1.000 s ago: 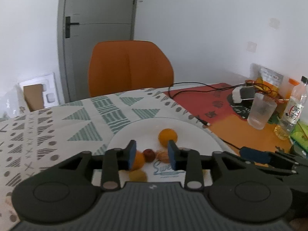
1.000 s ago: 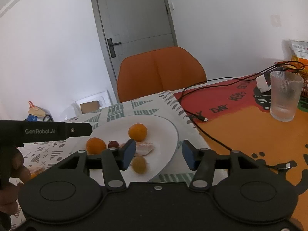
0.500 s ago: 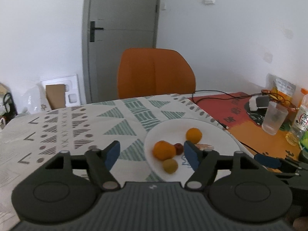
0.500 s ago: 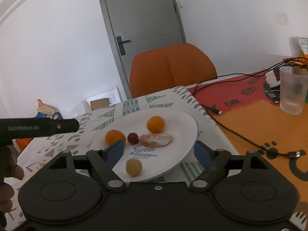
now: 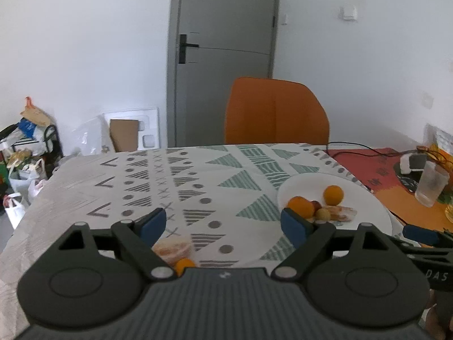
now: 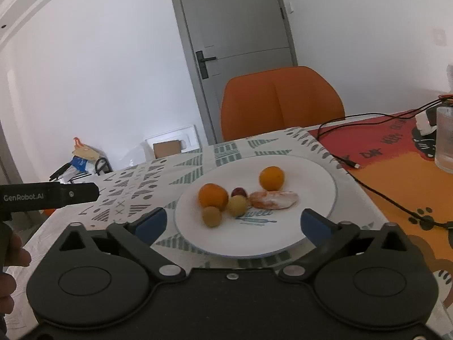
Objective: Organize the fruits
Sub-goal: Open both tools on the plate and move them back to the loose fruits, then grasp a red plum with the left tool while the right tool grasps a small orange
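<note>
A white plate (image 6: pixel 325 175) on the patterned tablecloth holds two oranges (image 6: pixel 213 196) (image 6: pixel 271 178), a small red fruit (image 6: pixel 239 192), two small yellowish fruits (image 6: pixel 237 205) (image 6: pixel 211 216) and a peeled mandarin (image 6: pixel 274 199). My right gripper (image 6: pixel 232 223) is just short of the plate's near rim. Its jaws are opening wide with nothing gripped. My left gripper (image 5: pixel 223 225) is over bare cloth left of the plate (image 5: pixel 376 212), jaws opening and empty. A peeled piece (image 5: pixel 172 249) and a small orange (image 5: pixel 184 265) lie on the cloth by its left finger.
An orange chair (image 5: pixel 276 110) stands behind the table. A glass (image 6: pixel 444 138), black cables (image 6: pixel 376 192) and a charger sit on the red-orange mat (image 6: pixel 396 175) to the right. Bags and boxes crowd the floor (image 5: pixel 25 153) at the left. A hand (image 6: pixel 11 255) holds the left gripper.
Both grippers' jaws have spread wide and both have drawn back from the plate. The left one let go of an orange on the plate and swung left over the cloth.
</note>
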A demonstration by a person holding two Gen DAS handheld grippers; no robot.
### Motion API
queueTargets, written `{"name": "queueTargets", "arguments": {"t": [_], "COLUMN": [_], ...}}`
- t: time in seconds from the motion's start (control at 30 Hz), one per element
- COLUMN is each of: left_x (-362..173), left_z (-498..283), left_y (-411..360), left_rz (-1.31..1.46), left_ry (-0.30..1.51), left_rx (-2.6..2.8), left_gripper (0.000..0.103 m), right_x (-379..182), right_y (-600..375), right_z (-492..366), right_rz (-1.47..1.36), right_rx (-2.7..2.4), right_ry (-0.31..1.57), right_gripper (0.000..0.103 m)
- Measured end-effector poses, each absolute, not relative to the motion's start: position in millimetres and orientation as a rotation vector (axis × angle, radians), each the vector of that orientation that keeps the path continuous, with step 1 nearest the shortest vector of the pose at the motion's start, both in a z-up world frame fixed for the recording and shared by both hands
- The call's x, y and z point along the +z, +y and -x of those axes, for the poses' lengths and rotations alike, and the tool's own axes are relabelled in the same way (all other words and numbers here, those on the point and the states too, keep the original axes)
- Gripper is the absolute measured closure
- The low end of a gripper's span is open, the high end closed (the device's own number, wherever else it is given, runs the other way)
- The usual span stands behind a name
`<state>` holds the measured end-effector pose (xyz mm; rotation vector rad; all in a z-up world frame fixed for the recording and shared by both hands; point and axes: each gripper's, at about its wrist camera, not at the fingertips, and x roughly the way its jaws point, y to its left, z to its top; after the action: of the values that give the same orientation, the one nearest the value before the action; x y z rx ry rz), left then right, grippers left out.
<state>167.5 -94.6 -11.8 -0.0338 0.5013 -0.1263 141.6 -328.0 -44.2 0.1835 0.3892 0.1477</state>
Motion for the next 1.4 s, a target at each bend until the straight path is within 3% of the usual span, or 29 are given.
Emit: {"name": "queueTargets", "arguments": {"t": [1.03, 1.33, 1.4], "left_x": [-68, -84, -86], "left_z": [-149, -164, -165], "left_y": [-19, -16, -16], "left_rz": [0.147, 0.170, 0.171], "left_ry": [0.586, 0.624, 0.633], "left_rx": [-0.043, -0.059, -0.069], "left_gripper": [0.016, 0.039, 0.055], "right_x": [-62, -64, -63], "right_y": [-266, -253, -250], "right_z": [-148, -155, -157], "right_rz": [-0.136, -0.113, -0.113], "right_rx": [0.234, 0.255, 0.260], "right_ry": [0.462, 0.470, 0.474], "right_gripper": [0.000, 0.000, 0.000]}}
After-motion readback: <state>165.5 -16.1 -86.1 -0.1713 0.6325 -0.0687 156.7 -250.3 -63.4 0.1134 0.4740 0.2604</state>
